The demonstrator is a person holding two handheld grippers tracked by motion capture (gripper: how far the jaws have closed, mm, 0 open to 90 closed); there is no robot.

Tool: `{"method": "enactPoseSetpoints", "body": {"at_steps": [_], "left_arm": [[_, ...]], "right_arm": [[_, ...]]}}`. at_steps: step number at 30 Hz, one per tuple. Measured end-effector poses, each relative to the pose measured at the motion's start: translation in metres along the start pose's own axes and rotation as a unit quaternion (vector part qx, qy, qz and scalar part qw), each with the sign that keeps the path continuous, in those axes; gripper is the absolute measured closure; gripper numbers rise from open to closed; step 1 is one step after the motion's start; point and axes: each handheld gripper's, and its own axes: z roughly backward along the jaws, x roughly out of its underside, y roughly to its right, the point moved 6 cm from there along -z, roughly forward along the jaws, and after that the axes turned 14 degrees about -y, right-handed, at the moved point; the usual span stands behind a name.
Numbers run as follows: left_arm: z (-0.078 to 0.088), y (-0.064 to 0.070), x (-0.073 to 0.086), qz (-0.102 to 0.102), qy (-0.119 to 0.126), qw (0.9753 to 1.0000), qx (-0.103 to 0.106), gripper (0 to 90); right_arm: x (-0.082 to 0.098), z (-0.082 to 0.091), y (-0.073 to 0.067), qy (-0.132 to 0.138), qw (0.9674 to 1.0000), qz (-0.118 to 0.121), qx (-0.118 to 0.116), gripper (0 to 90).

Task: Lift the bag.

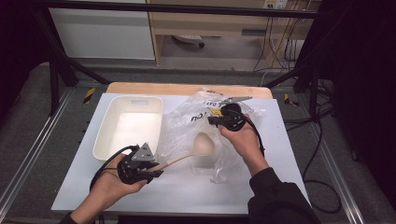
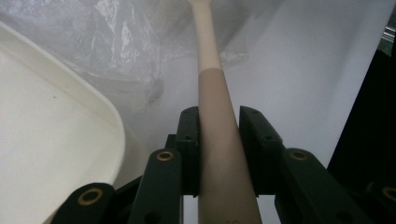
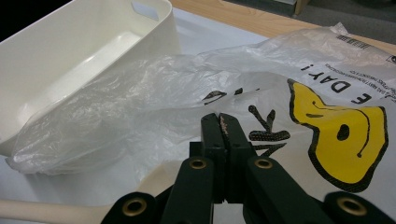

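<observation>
High view: left gripper point(image 1: 152, 169) clamps the ladle point(image 1: 196, 148) handle, bowl inside the clear plastic bag point(image 1: 196, 121). Right gripper view: right gripper point(image 3: 223, 122) closed on the bag film; yellow print visible. White bin point(image 1: 108, 135) holds nothing.

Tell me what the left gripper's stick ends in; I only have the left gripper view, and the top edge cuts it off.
Observer: It is a ladle; the high view shows its bowl lying among the folds of the clear plastic bag.
Operator: Report the other hand.
Observer: The right gripper has its jaws closed together at the bag's printed part, beside a yellow figure.
Operator: Say whether film is pinched there.
Observer: I cannot tell; the pads meet right at the film.
Operator: Describe the white rim on my left.
Observer: It is a white rectangular tub, empty, with a handle slot in its far wall, beside the bag.
</observation>
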Motion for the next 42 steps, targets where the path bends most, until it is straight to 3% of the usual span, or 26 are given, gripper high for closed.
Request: {"method": "enactPoseSetpoints", "body": {"at_steps": [10, 15, 18, 27, 33, 42], "left_arm": [[-0.021, 0.002, -0.031, 0.003, 0.002, 1.0000, -0.006, 69.3], [-0.041, 0.007, -0.046, 0.009, -0.002, 0.9998, -0.018, 69.3], [-0.049, 0.007, -0.056, 0.019, 0.009, 0.9993, -0.030, 69.3], [-0.068, 0.003, -0.077, 0.020, 0.020, 0.9995, -0.013, 69.3], [-0.079, 0.000, -0.092, 0.025, 0.036, 0.9989, -0.018, 69.3], [-0.093, -0.009, -0.105, 0.025, 0.033, 0.9989, -0.023, 69.3]], "right_arm": [[0.006, -0.003, -0.005, -0.004, 1.0000, 0.007, -0.003, 90.0], [0.008, -0.004, -0.005, -0.008, 0.9999, 0.007, -0.003, 90.0], [0.009, -0.005, -0.006, -0.009, 0.9999, 0.010, -0.003, 90.0], [0.016, -0.007, -0.010, -0.011, 0.9998, 0.018, -0.002, 90.0], [0.019, -0.011, -0.013, -0.013, 0.9997, 0.022, -0.006, 90.0], [0.027, -0.013, -0.015, -0.014, 0.9996, 0.022, -0.014, 90.0]]}}
